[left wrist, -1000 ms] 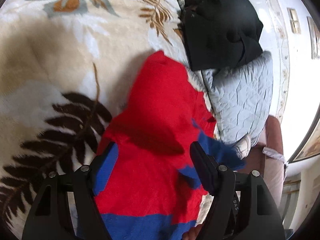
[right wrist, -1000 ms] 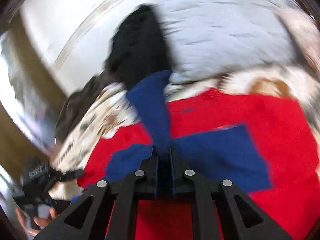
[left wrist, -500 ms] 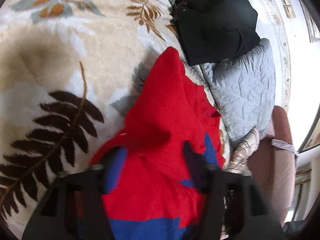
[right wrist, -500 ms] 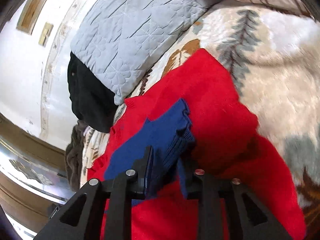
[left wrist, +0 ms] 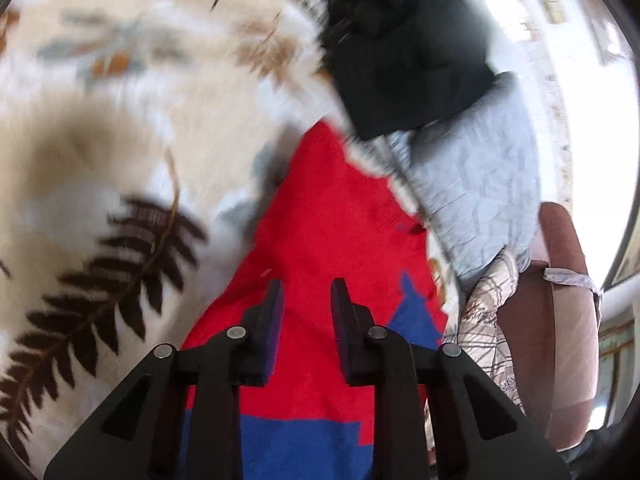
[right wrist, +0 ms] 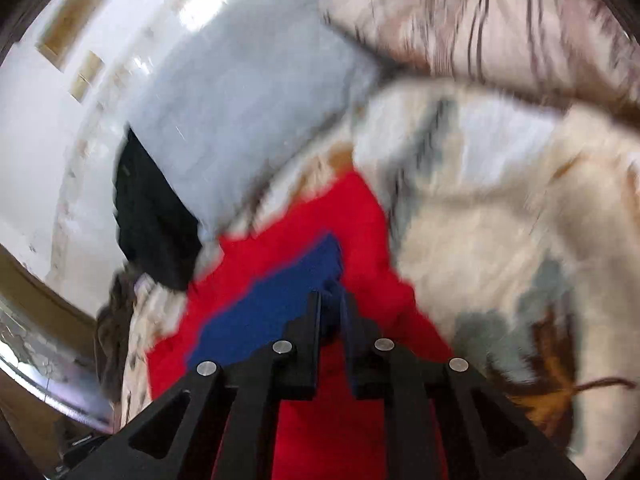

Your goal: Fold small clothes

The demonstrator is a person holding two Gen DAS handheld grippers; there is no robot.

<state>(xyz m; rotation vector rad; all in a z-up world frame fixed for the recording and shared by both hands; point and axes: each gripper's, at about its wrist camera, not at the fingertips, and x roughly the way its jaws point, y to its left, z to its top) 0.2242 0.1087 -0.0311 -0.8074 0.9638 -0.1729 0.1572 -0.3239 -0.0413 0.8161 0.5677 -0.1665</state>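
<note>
A small red and blue knitted sweater (left wrist: 336, 216) lies on a cream leaf-print blanket (left wrist: 120, 152). My left gripper (left wrist: 307, 292) hovers over its red body with the jaws partly open and nothing between them. In the right wrist view the sweater (right wrist: 344, 216) shows with its blue sleeve (right wrist: 280, 304) laid across the red. My right gripper (right wrist: 330, 304) is shut on the end of that blue sleeve. Both views are motion-blurred.
A black garment (left wrist: 404, 48) lies on a grey quilted pillow (left wrist: 476, 192) past the sweater; both show in the right wrist view (right wrist: 152, 216) (right wrist: 248, 112). A plaid cloth (left wrist: 488, 300) and a brown headboard (left wrist: 560, 300) are at the right.
My left gripper's jaws have narrowed from wide open to a small gap. My right gripper has carried the blue sleeve across the red body and still holds it.
</note>
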